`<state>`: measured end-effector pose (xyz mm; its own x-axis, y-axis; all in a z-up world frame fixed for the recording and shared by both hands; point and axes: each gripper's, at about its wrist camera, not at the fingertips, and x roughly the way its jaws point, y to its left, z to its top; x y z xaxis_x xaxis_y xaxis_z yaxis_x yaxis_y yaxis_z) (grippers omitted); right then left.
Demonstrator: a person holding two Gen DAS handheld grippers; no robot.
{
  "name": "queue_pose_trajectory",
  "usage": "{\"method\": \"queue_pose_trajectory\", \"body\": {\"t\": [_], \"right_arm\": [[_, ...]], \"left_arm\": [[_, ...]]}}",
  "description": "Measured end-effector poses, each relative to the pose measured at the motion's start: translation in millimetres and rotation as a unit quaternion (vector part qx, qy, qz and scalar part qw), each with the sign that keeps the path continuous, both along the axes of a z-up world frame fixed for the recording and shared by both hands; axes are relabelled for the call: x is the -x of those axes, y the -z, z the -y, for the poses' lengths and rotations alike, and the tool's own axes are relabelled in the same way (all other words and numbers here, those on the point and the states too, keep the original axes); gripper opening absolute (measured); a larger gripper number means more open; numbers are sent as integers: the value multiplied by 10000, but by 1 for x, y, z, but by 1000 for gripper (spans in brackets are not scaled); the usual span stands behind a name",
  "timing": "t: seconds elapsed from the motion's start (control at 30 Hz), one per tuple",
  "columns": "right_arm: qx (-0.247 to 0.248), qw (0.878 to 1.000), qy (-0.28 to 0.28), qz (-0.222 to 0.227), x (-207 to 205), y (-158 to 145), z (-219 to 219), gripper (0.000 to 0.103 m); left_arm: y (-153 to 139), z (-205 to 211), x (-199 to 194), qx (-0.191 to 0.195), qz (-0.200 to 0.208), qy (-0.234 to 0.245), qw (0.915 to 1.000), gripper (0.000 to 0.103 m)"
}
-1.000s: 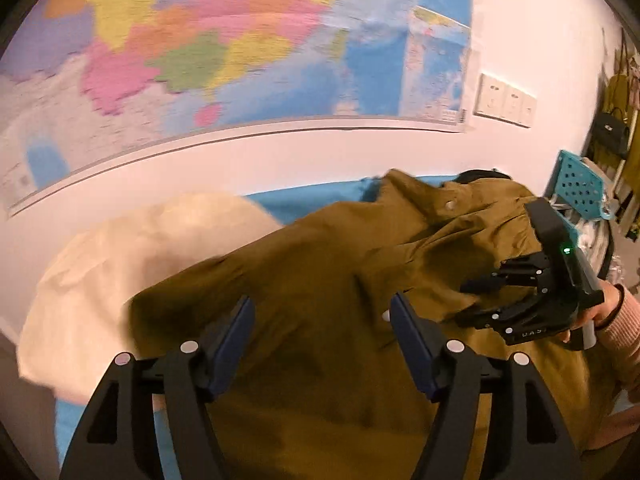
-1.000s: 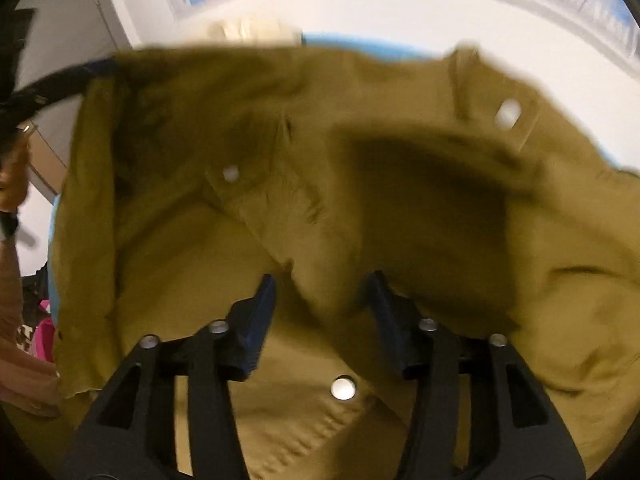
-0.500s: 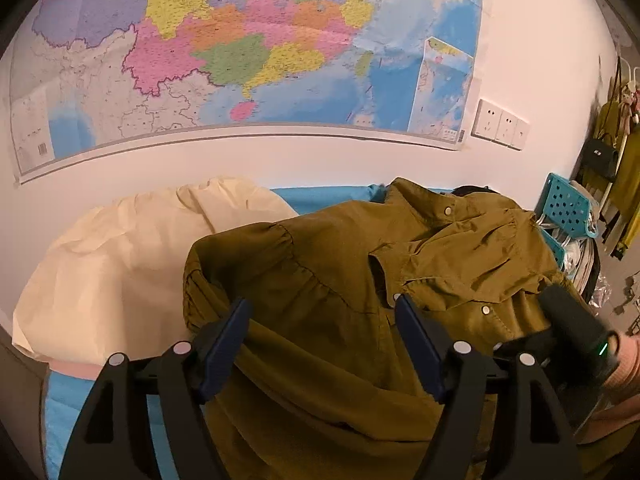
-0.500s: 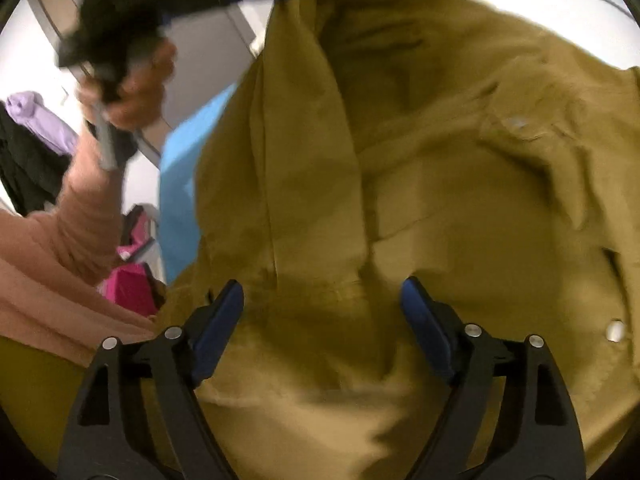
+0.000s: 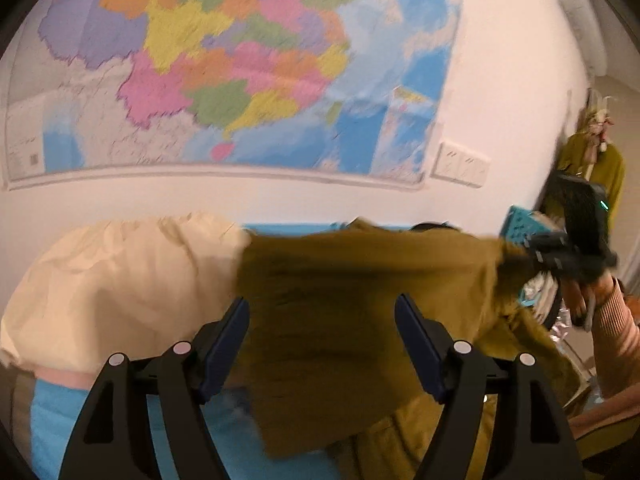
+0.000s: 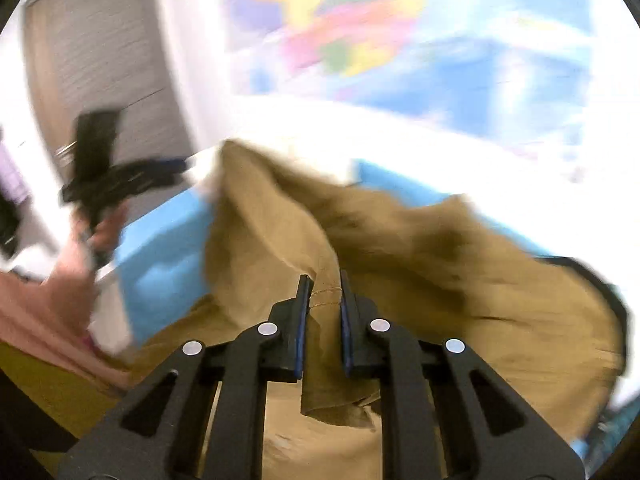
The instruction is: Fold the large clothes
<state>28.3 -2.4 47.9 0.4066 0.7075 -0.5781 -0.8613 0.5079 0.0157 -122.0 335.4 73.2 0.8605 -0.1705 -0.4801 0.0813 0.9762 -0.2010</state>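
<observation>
The olive-brown garment hangs lifted above the blue surface, stretched roughly side to side between the two tools, with its long axis running from the left gripper across to the right gripper. In the right wrist view the right gripper's jaws stand nearly closed, with a stitched seam or hem of the garment pinched between the blue pads; this is the firm hold. In the left wrist view the left gripper's jaws stand wide apart, and the cloth lies across the gap between them; whether either pad touches the fabric cannot be determined, and no pinch is visible. The coming move therefore appears to depend on the left gripper: the free edge of the garment lies directly ahead of and slightly below it, nearer to it than to the right gripper, which is seen at the far right of the left wrist view, well apart. A cream cloth lies on the surface to the left, just beside the garment. Both views are motion-blurred. The collar, sleeves and buttons cannot be identified, the lower part of the garment is cut off by the frame edge, and the surface under the cloth is hidden, so the garment's full outline is uncertain.
</observation>
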Motion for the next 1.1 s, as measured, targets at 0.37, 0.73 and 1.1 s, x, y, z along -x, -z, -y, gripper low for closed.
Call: {"method": "queue_pose_trajectory", "body": {"t": [0.37, 0.73, 1.1], "right_arm": [[428, 9776, 1985, -552, -79, 37, 127, 13], [358, 9667, 2268, -1134, -99, 99, 146, 19], [121, 9658, 2405, -961, -95, 104, 167, 64]], "left_arm": [[35, 64, -64, -372, -635, 497, 9961, 75], [85, 112, -133, -663, -1362, 806, 9852, 73], [128, 102, -164, -793, -2079, 306, 9744, 62]]}}
